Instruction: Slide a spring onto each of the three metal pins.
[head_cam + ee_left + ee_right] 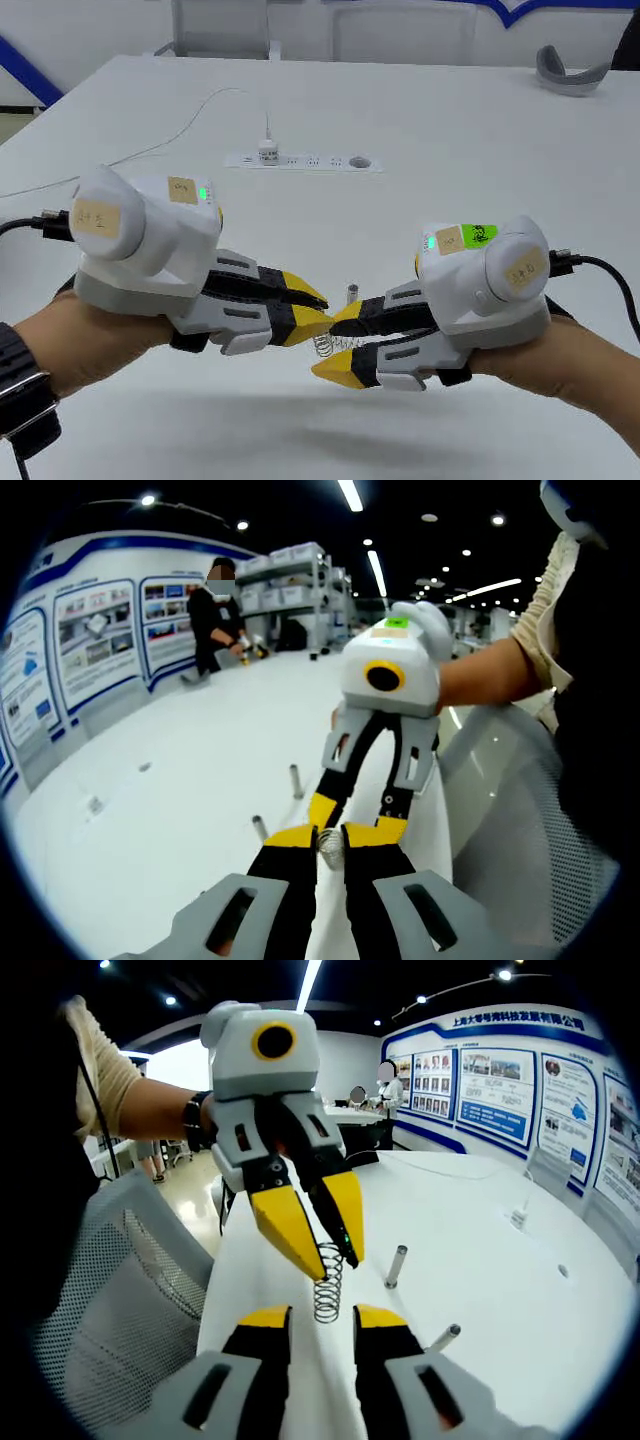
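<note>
A small steel spring (324,346) hangs from my left gripper (328,311), which is shut on its upper end. In the right gripper view the spring (327,1285) drops from the left gripper (338,1265) into the gap of my right gripper (322,1317). The right gripper (326,343) is open, one jaw on each side of the coil without squeezing it. One metal pin (352,294) stands upright on the white table just behind the tips. Two pins (396,1265) (447,1335) stand to the right in the right gripper view. In the left gripper view the spring end (330,848) sits between my own jaws.
A white power strip (300,161) with a plugged charger and cable lies mid-table. A grey curved object (570,72) rests at the far right. The table edge and a mesh chair (120,1290) are close to the grippers. People stand in the background.
</note>
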`<state>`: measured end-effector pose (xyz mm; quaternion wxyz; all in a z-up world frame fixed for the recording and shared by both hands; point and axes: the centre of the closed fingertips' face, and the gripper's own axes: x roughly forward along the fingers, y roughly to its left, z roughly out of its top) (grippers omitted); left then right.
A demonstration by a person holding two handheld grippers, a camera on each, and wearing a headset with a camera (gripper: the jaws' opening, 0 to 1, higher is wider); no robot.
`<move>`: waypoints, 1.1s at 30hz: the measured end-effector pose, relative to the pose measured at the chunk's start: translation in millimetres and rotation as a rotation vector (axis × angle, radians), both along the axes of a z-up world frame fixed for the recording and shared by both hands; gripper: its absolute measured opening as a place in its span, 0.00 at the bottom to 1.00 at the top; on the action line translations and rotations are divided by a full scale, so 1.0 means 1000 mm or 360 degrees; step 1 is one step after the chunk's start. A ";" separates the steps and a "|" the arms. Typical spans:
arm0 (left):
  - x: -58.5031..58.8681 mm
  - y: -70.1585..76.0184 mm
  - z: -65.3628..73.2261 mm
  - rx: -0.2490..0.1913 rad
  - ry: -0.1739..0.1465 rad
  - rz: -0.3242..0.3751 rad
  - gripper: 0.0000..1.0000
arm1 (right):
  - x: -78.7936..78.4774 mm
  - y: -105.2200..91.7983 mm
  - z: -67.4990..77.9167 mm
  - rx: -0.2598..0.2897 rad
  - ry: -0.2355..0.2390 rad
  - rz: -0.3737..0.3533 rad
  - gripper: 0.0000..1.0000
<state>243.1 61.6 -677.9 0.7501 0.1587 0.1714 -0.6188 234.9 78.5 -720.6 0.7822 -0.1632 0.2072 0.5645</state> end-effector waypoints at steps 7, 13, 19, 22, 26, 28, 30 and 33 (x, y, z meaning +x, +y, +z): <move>0.009 0.013 -0.003 0.0054 -0.0010 0.0030 0.08 | 0.002 -0.012 -0.002 -0.0021 -0.0005 -0.0036 0.30; 0.022 0.026 -0.003 0.0077 -0.0022 0.0081 0.08 | -0.001 -0.021 0.001 -0.0014 0.0000 -0.0051 0.37; 0.039 0.038 0.000 0.0087 -0.0056 0.0146 0.08 | -0.004 -0.033 0.002 -0.0019 0.0000 -0.0088 0.38; 0.048 0.044 0.003 0.0095 -0.0076 0.0174 0.08 | -0.005 -0.038 0.003 -0.0017 -0.0002 -0.0105 0.40; 0.059 0.051 0.004 0.0109 -0.0088 0.0210 0.08 | -0.006 -0.044 0.005 -0.0018 -0.0008 -0.0127 0.42; 0.064 0.053 0.003 0.0120 -0.0096 0.0223 0.08 | -0.006 -0.048 0.007 -0.0014 -0.0012 -0.0141 0.42; 0.068 0.055 0.003 0.0128 -0.0102 0.0233 0.08 | -0.006 -0.051 0.007 -0.0012 -0.0014 -0.0157 0.43; 0.074 0.056 0.001 0.0141 -0.0107 0.0243 0.08 | -0.006 -0.057 0.008 -0.0006 -0.0019 -0.0180 0.43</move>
